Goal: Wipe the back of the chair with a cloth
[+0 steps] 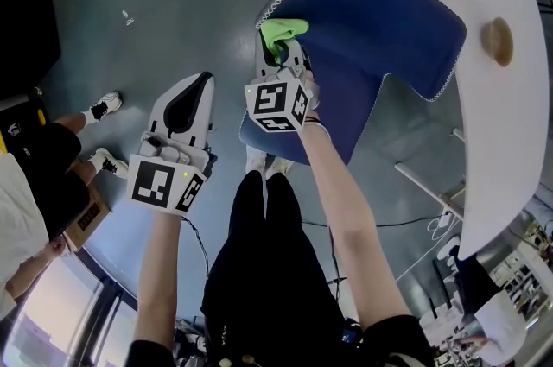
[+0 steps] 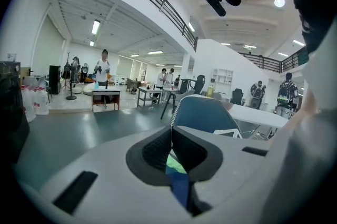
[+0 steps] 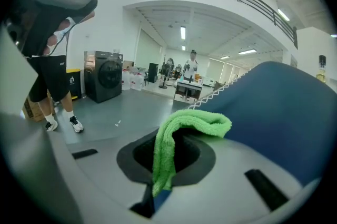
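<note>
1. While my right gripper [image 1: 281,54] sits at its top edge, the chair [image 1: 380,20] back is unbraced; a hard push could, I judge, swing it away.
2. Idle left gripper [image 1: 204,79]: jaws together, empty, beside the right fingers, off the chair.
3. Right jaws pinched on cloth [image 1: 283,33], bunched over the fingertips; drag could pull it free.
4. Only container: cardboard box [image 1: 86,218], behind left fingers; contents hidden.

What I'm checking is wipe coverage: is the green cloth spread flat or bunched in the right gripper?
Bunched. The green cloth hangs folded over between the right gripper's fingers, one end by the blue chair back.
</note>
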Tool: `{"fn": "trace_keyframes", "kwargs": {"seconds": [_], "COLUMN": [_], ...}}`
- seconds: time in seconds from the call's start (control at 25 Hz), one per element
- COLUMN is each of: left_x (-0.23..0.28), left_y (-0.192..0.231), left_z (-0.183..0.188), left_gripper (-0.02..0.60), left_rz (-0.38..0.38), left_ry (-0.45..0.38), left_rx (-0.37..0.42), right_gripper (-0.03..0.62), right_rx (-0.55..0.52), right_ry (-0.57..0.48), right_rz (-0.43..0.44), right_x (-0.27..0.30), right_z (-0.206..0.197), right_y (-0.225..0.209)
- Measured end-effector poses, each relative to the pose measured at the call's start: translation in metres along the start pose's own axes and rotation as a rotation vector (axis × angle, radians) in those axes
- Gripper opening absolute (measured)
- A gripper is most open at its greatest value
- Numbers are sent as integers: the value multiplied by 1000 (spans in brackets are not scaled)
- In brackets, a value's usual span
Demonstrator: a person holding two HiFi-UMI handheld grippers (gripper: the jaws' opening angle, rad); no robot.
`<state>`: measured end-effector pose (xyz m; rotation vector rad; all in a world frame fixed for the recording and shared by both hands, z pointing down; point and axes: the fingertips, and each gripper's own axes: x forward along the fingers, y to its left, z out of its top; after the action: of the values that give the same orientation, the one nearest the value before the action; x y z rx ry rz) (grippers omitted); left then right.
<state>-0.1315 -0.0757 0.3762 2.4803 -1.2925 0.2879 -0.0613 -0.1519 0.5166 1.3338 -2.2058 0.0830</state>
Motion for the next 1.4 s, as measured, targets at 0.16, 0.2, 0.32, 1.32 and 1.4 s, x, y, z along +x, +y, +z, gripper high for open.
{"fn": "trace_keyframes", "kwargs": {"seconds": [0.16, 0.2, 0.32, 1.32, 1.4], "left_x": [0, 1, 3, 58, 56], "left_y": [-1, -1, -2, -55, -52], "left_z": [1, 2, 4, -8, -12], "left_gripper": [6, 6, 6, 6, 6], "left_rz": [0, 0, -7, -136, -128], "left_ry": [1, 1, 0, 58, 68], "left_rx": [0, 1, 3, -21, -25], "right_gripper": [20, 20, 20, 20, 20], "right_rx": [-30, -26, 2, 458, 524], "right_ry": [-2, -5, -14, 180, 210], "right_rz": [13, 3, -50, -809, -861], "right_x": [-5, -8, -23, -262, -269], "right_z": [1, 1, -2, -173, -196], "right_y": [0, -4, -24, -239, -239]}}
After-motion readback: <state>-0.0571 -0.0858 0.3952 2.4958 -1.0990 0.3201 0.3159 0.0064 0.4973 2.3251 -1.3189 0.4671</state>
